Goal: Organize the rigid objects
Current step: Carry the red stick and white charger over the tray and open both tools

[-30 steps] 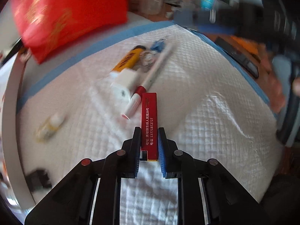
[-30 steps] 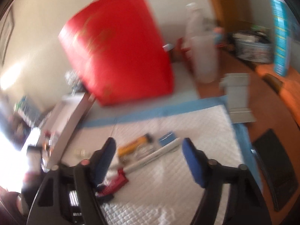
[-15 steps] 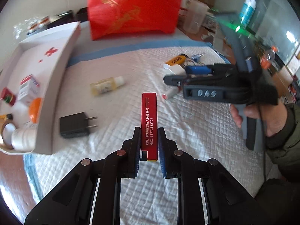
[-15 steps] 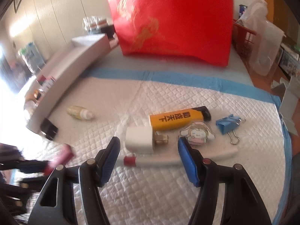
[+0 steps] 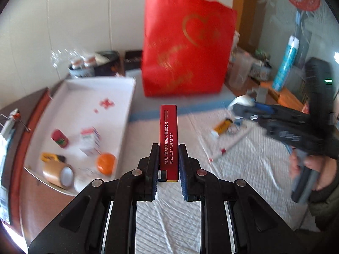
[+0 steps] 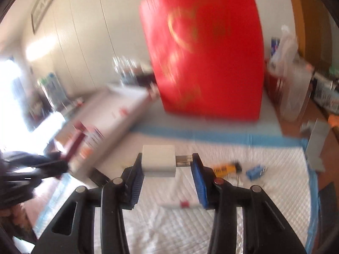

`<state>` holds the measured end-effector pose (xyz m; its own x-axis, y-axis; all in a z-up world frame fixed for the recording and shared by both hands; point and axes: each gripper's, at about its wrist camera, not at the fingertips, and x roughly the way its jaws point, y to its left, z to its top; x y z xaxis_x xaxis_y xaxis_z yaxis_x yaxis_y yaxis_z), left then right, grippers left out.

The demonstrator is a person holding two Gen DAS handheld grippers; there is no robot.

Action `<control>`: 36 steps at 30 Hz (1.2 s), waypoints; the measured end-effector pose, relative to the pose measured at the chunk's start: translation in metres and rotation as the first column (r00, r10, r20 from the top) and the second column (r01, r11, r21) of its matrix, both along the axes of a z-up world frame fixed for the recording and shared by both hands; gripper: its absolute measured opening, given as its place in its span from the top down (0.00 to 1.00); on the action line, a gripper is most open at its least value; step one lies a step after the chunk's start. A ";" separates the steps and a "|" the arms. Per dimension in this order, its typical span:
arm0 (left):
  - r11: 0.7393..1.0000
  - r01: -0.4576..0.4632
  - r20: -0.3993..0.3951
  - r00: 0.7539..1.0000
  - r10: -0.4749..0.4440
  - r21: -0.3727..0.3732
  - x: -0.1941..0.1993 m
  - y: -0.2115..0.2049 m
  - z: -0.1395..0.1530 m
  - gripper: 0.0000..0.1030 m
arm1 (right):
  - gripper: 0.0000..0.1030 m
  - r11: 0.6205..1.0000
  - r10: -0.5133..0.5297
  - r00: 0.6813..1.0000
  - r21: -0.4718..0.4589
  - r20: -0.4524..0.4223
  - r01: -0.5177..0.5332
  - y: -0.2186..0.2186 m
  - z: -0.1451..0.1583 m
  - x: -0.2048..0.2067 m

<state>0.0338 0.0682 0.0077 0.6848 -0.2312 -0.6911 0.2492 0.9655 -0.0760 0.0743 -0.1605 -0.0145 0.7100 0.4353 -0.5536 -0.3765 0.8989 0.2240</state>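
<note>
Holding one rigid thing in each gripper above the white quilted pad.
The left gripper is clamped on a slim red rectangular lighter, near the edge of the open white cardboard box. The right gripper is closing, its pads pressing a white cube-shaped plug adapter; bare pad lies below.

A red bag with gold print is standing at the back of the tabletop, against a pale wall. A quilted white pad with a blue edge is lying in front of it. Right of the bag, a clear plastic container is standing on brown wood.
</note>
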 end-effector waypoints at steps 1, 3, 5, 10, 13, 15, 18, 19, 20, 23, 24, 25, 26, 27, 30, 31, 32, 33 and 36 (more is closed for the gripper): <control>1.000 -0.010 0.015 1.000 0.010 0.000 -0.001 0.003 0.005 0.84 | 0.58 1.000 -0.001 1.000 0.016 0.027 0.001 0.002 0.011 -0.003; 1.000 -0.025 0.037 0.999 0.025 -0.001 0.001 0.013 0.010 0.84 | 0.58 0.999 0.002 0.997 0.043 0.076 -0.006 0.000 0.032 -0.012; 0.999 -0.047 0.050 0.998 0.048 -0.011 0.000 0.025 0.016 0.84 | 0.58 0.998 0.006 0.994 0.054 0.112 -0.012 0.001 0.048 -0.019; 0.994 -0.105 0.073 0.992 0.106 -0.013 0.000 0.054 0.028 0.84 | 0.58 0.996 0.006 0.988 0.083 0.155 -0.019 0.012 0.068 -0.023; 0.990 -0.143 0.098 0.985 0.142 -0.003 -0.001 0.071 0.039 0.84 | 0.58 0.997 0.015 0.984 0.072 0.176 -0.028 0.023 0.077 -0.024; 0.986 -0.168 0.131 0.977 0.166 0.009 0.003 0.087 0.053 0.84 | 0.58 0.997 0.021 0.981 0.071 0.191 -0.035 0.029 0.084 -0.022; 0.977 -0.212 0.199 0.958 0.204 0.020 0.009 0.108 0.087 0.84 | 0.58 0.995 0.035 0.974 0.081 0.225 -0.055 0.039 0.104 -0.016; 0.975 -0.220 0.219 0.953 0.211 0.019 0.009 0.114 0.095 0.84 | 0.58 0.995 0.038 0.969 0.079 0.244 -0.059 0.044 0.113 -0.014; 0.973 -0.231 0.249 0.943 0.218 0.023 0.009 0.119 0.108 0.84 | 0.58 0.995 0.039 0.965 0.079 0.261 -0.061 0.048 0.119 -0.013; 0.964 -0.263 0.314 0.919 0.239 0.036 0.008 0.134 0.135 0.84 | 0.58 0.992 0.047 0.947 0.093 0.319 -0.080 0.061 0.143 -0.013; 0.963 -0.268 0.324 0.914 0.244 0.031 0.007 0.139 0.140 0.84 | 0.58 0.991 0.050 0.942 0.098 0.332 -0.087 0.065 0.149 -0.013; 0.962 -0.273 0.333 0.910 0.249 0.026 0.007 0.144 0.144 0.84 | 0.58 0.990 0.053 0.938 0.104 0.344 -0.095 0.072 0.155 -0.012; 0.960 -0.277 0.341 0.906 0.253 0.024 0.006 0.149 0.147 0.84 | 0.58 0.989 0.057 0.934 0.110 0.352 -0.101 0.077 0.159 -0.012; 0.960 -0.279 0.345 0.903 0.255 0.023 0.006 0.152 0.148 0.84 | 0.58 0.987 0.062 0.931 0.114 0.360 -0.110 0.083 0.163 -0.012; 0.960 -0.278 0.347 0.903 0.254 0.021 0.009 0.161 0.148 0.84 | 0.58 0.985 0.071 0.922 0.120 0.380 -0.126 0.102 0.170 -0.009; 0.961 -0.275 0.346 0.904 0.252 0.018 0.010 0.163 0.147 0.84 | 0.58 0.984 0.076 0.920 0.119 0.385 -0.131 0.109 0.172 -0.008; 0.963 -0.270 0.343 0.906 0.249 0.015 0.011 0.166 0.146 0.84 | 0.58 0.984 0.079 0.918 0.119 0.388 -0.134 0.114 0.173 -0.007; 0.964 -0.265 0.340 0.908 0.246 0.011 0.013 0.168 0.145 0.84 | 0.58 0.984 0.083 0.917 0.116 0.390 -0.138 0.120 0.173 -0.007; 0.967 -0.254 0.321 0.916 0.241 -0.003 0.022 0.174 0.138 0.84 | 0.58 0.984 0.096 0.921 0.102 0.379 -0.144 0.137 0.167 -0.003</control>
<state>0.0561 0.2420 0.1456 0.9009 -0.0038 -0.4341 0.0067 1.0000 0.0051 0.0710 -0.0232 0.1524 0.7916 0.5787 -0.1962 -0.5577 0.8155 0.1551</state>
